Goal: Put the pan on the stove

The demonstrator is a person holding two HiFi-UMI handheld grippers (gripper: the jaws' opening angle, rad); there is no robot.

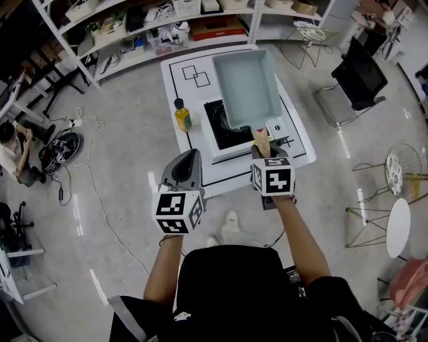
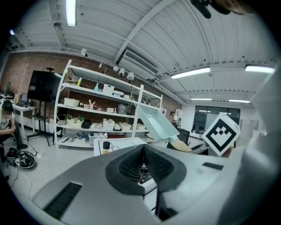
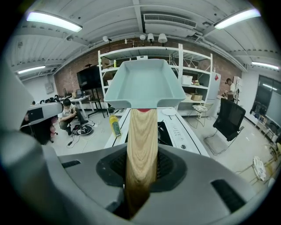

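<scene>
Table [image 1: 197, 100] beneath pan [image 1: 244, 87], glossy floor [image 1: 120, 167], shelves [image 1: 120, 37] behind

Stove [image 1: 215, 123] partly hidden under pan [image 1: 246, 87], handle [image 3: 141, 136] end buried in right gripper [image 3: 141, 166], seated person [image 1: 12, 152] cut by left edge

This is looking like a lab or workshop: shelves [image 1: 127, 40] are holding bins [image 1: 187, 7] and boxes [image 1: 217, 28], cables [image 1: 79, 122] are trailing over the bare floor [image 1: 127, 167].
</scene>
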